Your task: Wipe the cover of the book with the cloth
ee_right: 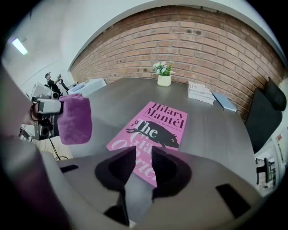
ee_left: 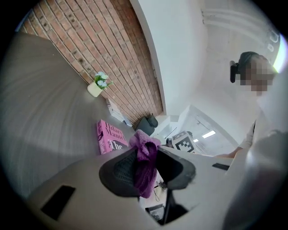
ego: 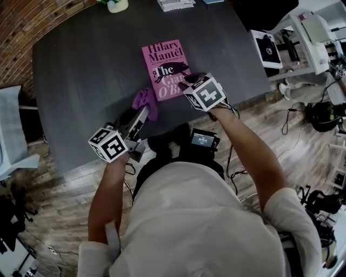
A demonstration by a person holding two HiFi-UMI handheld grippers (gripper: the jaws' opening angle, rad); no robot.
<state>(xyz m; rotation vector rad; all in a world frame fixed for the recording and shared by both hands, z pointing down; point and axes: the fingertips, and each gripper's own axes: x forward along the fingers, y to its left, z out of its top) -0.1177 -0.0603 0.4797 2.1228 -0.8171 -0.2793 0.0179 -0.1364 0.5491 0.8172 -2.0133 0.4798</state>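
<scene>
A pink paperback book [ego: 165, 67] lies face up on the dark grey table [ego: 75, 81]. My left gripper [ego: 141, 114] is shut on a purple cloth [ego: 146, 101], which hangs just left of the book's near corner. In the left gripper view the cloth [ee_left: 145, 161] is pinched between the jaws of the left gripper [ee_left: 146, 152], with the book [ee_left: 108, 137] beyond. My right gripper [ego: 187, 82] hovers over the book's near right corner. In the right gripper view the right gripper [ee_right: 143, 157] has its jaws apart with nothing between them, above the book [ee_right: 157, 130], and the cloth [ee_right: 74, 119] is at the left.
A small white pot of flowers [ego: 117, 5] and a stack of books [ego: 175, 4] stand at the table's far edge. A black chair [ee_right: 263, 117] is at the right. White equipment and cables [ego: 303, 38] crowd the floor right of the table.
</scene>
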